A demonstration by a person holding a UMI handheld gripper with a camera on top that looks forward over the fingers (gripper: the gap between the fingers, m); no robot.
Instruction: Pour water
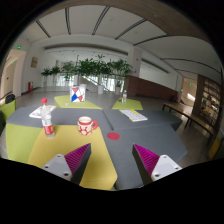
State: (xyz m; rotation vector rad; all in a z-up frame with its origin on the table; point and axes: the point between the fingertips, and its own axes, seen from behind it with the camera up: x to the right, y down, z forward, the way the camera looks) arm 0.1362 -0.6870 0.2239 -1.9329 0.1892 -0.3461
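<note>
A clear plastic water bottle [47, 119] with a red cap stands on the table's yellow-green area, ahead of the fingers and to the left. A white cup [86, 125] with a red pattern stands just right of the bottle, beyond the left finger. My gripper [112, 160] is open and empty, its magenta pads [77, 158] wide apart, held back from both objects above the table [120, 150].
A small red disc [113, 136] lies on the grey table surface ahead of the fingers. White paper [134, 116] lies farther right. A red, white and blue sign [77, 95] and potted plants [100, 70] stand at the back. Chairs and desks stand to the right.
</note>
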